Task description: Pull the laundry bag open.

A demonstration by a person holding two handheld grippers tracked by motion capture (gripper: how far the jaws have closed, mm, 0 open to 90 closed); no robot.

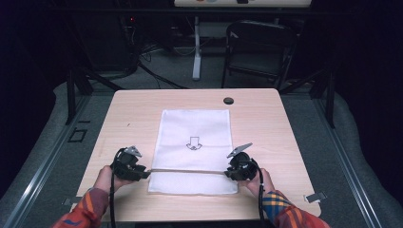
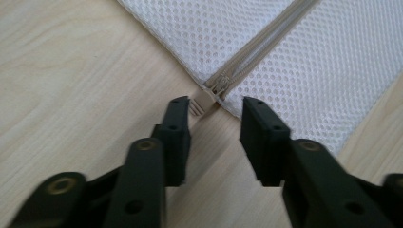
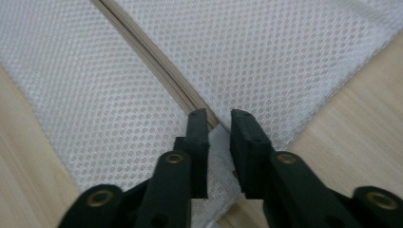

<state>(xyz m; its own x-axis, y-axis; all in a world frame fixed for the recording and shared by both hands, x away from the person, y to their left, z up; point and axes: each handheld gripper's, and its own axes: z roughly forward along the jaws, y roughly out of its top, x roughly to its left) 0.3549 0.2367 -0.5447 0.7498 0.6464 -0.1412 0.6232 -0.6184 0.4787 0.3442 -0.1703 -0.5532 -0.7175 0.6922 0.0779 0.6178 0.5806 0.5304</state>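
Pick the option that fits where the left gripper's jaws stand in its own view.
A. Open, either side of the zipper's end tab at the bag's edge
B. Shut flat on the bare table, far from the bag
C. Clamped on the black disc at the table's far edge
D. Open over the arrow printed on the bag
A: in the left gripper view the left gripper has its jaws apart, with the zipper's end tab of the white mesh bag just ahead of the gap between them.

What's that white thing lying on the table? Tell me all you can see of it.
It is a white mesh bag, flat and rectangular, of fine net fabric, with a dark arrow mark printed near its middle. A beige zip crosses it near the person's edge and looks closed, its slider at the left end. The bag lies on the wooden table. The left tool is open around the slider; the right tool straddles a white tab at the zip's other end.
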